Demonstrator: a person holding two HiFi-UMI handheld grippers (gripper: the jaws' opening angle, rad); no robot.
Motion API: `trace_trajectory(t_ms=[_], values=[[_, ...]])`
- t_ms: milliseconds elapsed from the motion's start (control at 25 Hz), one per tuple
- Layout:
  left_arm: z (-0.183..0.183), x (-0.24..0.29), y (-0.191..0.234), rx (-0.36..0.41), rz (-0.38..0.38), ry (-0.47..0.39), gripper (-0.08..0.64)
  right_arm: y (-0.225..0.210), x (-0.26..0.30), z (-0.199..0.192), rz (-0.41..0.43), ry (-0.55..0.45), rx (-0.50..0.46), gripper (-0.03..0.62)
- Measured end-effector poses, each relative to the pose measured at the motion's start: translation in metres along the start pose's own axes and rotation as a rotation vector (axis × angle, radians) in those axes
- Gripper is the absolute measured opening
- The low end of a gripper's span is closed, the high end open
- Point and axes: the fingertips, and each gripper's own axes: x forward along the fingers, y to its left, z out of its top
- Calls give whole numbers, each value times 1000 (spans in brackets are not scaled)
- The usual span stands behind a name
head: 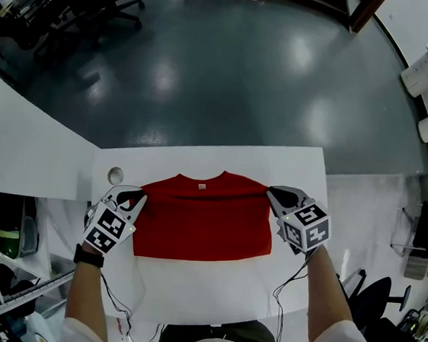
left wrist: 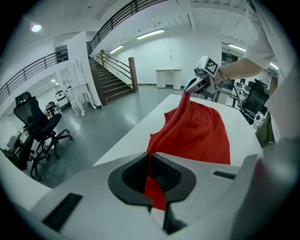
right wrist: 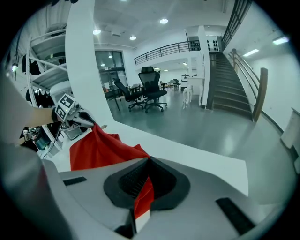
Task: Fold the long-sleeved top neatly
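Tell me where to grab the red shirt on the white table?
Pinch the red cloth top at its two far corners beside the collar, one from each outer side. It lies spread wide on the white table, so holding both ends keeps that edge straight. The left gripper and right gripper grip there.

The person's left forearm (head: 87, 296) and right forearm (head: 330, 289) reached forward, well apart, each hand holding a tool angled downward. The left tool (head: 129, 198) and right tool (head: 277, 198) each had their jaws clamped on an opposite shoulder of the red top (head: 204, 217).
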Motion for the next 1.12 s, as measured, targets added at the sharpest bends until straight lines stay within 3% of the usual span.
trace_trajectory(t_ms=[200, 320, 400, 560, 800, 1120], values=[[-13, 24, 16, -34, 10, 39, 25, -10, 25, -5, -6, 50, 34, 17], [-16, 32, 33, -82, 77, 35, 141, -24, 42, -13, -79, 75, 51, 31], [-12, 30, 42, -121, 106, 11, 179, -33, 47, -12, -127, 56, 57, 113], [-11, 23, 49, -123, 147, -12, 183, -43, 40, -2, -171, -11, 67, 114], [-14, 11, 72, -150, 273, 1, 179, -48, 28, -2, -183, -18, 38, 80], [-16, 6, 64, -149, 273, 3, 166, -38, 27, -1, -134, -38, 14, 60]])
